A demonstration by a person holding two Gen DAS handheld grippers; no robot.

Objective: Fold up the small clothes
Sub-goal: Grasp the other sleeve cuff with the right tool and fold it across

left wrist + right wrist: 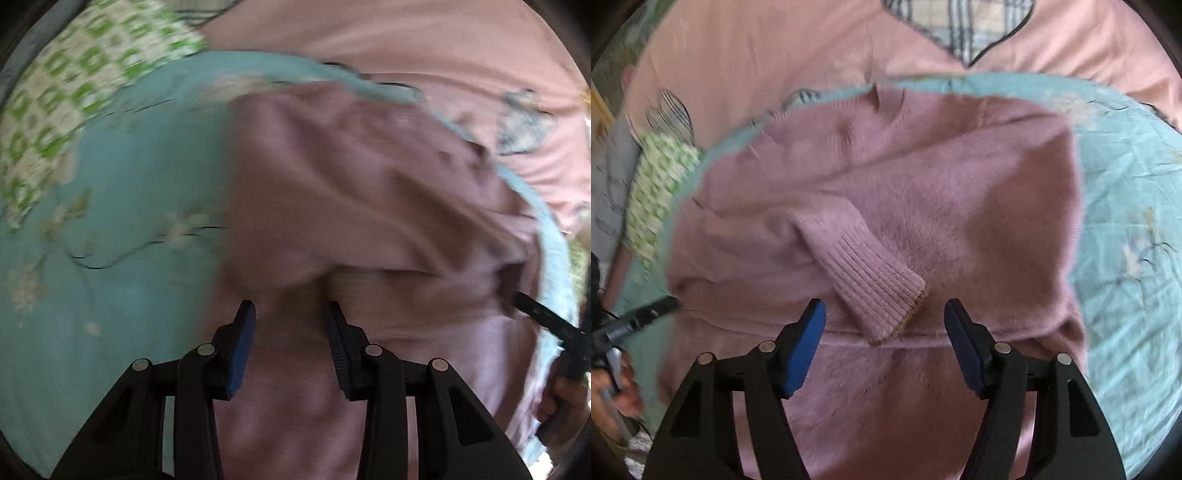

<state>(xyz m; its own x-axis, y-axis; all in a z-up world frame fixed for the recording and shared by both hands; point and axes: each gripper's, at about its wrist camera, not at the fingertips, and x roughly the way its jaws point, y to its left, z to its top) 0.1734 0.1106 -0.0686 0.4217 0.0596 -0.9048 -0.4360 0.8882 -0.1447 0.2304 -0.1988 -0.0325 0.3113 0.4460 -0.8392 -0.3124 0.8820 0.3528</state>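
Sweater [923,192] flat on teal sheet [1126,206], one sleeve folded across the body, ribbed cuff [882,299] lying near the hem. Judged partway: other side and final halving not visibly done. Right gripper [884,314] wide apart, empty, hovering just over cuff. Left gripper [291,314] moderately apart, empty, over sweater; view blurred

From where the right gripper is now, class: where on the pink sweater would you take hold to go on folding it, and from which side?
Grip the ribbed cuff of the pink sweater, probably from its open end, nearest the right gripper. The sleeve lies across the body, its free end pointing between the open jaws.
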